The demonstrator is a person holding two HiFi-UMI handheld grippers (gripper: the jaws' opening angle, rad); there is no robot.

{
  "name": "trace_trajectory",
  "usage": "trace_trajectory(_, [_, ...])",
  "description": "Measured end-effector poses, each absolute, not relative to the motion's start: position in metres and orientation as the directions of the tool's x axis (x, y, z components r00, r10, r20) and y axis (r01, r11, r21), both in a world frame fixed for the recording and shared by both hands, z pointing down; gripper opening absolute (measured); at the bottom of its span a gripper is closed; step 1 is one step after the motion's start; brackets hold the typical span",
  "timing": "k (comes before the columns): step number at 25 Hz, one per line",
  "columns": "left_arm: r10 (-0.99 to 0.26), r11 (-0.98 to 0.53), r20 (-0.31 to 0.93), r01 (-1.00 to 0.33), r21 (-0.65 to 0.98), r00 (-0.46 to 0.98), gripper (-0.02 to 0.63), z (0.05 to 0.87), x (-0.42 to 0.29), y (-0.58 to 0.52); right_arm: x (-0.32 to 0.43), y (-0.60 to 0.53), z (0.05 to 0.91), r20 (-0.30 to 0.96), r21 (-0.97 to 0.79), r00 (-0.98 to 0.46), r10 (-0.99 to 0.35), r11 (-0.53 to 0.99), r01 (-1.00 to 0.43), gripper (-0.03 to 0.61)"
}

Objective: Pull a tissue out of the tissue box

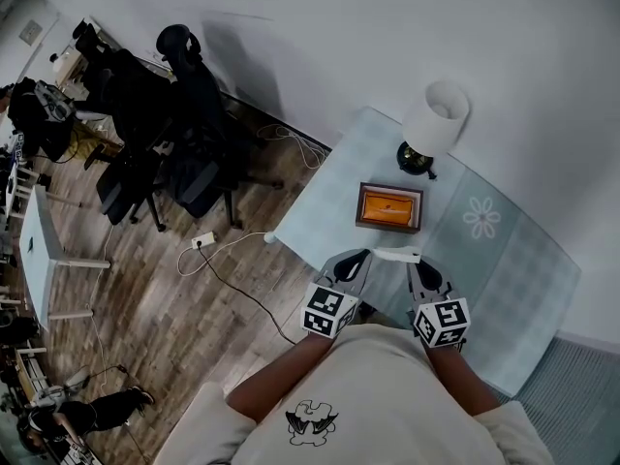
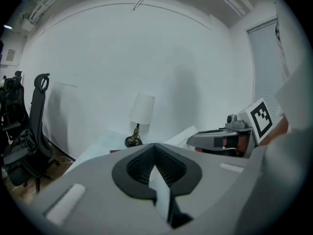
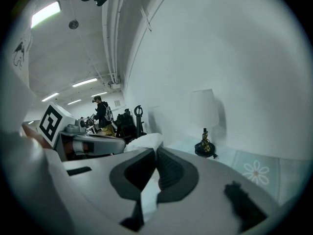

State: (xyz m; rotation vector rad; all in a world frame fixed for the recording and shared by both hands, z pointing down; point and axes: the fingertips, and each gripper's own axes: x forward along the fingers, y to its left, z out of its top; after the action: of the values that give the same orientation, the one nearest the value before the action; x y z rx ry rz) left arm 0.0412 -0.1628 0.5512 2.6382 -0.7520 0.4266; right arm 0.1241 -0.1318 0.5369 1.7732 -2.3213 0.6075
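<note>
Tissue (image 1: 397, 254), white and drawn into a short band, spans the gap between the tips of two hand-held grippers above the near part of a counter (image 1: 504, 260) covered in pale blue cloth. The left gripper (image 1: 365, 254) has its jaws closed together on one end of the tissue. The right gripper (image 1: 413, 259) has its jaws closed on the other end. The tissue box (image 1: 389, 207), dark-framed with an orange top, sits on the counter just beyond the jaws, apart from the tissue. A white-shaded lamp (image 1: 434, 122) stands farther back.

Only the head view shows the box clearly and the whole span of tissue. The left gripper view shows a strip of tissue pinched in the seam between its dark pads (image 2: 171, 168), with the right gripper off to one side. The right gripper view shows the same pinch, a loose fold of tissue bunched past the jaw tips, a flower print (image 3: 257, 172) on the cloth, and a person (image 3: 101, 112) far across the room.

Both forearms (image 1: 276, 371) reach forward side by side. The grippers angle inward so their tips nearly meet.
</note>
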Motion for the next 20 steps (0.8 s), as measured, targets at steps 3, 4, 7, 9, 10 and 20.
trace_trajectory(3, [-0.443,-0.791,0.376,-0.552,0.262,0.814,0.006,0.5486,0.0413,-0.1635,0.1238,-0.1326,0.5357,0.372,-0.211,-0.282,-0.884,0.215,-0.954,0.014])
trace_trajectory(4, [-0.445,-0.789,0.376,-0.554,0.265,0.813,0.006,0.5485,0.0411,-0.1637,0.1236,-0.1331,0.5355,0.375,-0.211,-0.282,-0.883,0.215,-0.953,0.013])
trace_trajectory(7, [-0.444,-0.785,0.378,-0.556,0.273,0.812,0.006,0.5502,0.0422,-0.1624,0.1233,-0.1338,0.5353,0.376,-0.214,-0.286,-0.881,0.217,-0.952,0.013])
trace_trajectory(9, [-0.442,-0.785,0.378,-0.555,0.276,0.813,0.006,0.5501,0.0427,-0.1615,0.1228,-0.1343,0.5345,0.375,-0.212,-0.286,-0.882,0.219,-0.952,0.012])
trace_trajectory(10, [-0.441,-0.785,0.378,-0.554,0.277,0.814,0.006,0.549,0.0424,-0.1612,0.1224,-0.1345,0.5333,0.375,-0.212,-0.286,-0.882,0.219,-0.953,0.013])
trace_trajectory(20, [-0.456,-0.775,0.377,-0.568,0.278,0.806,0.006,0.5468,0.0369,-0.1607,0.1234,-0.1324,0.5369,0.383,-0.207,-0.276,-0.882,0.209,-0.956,0.012])
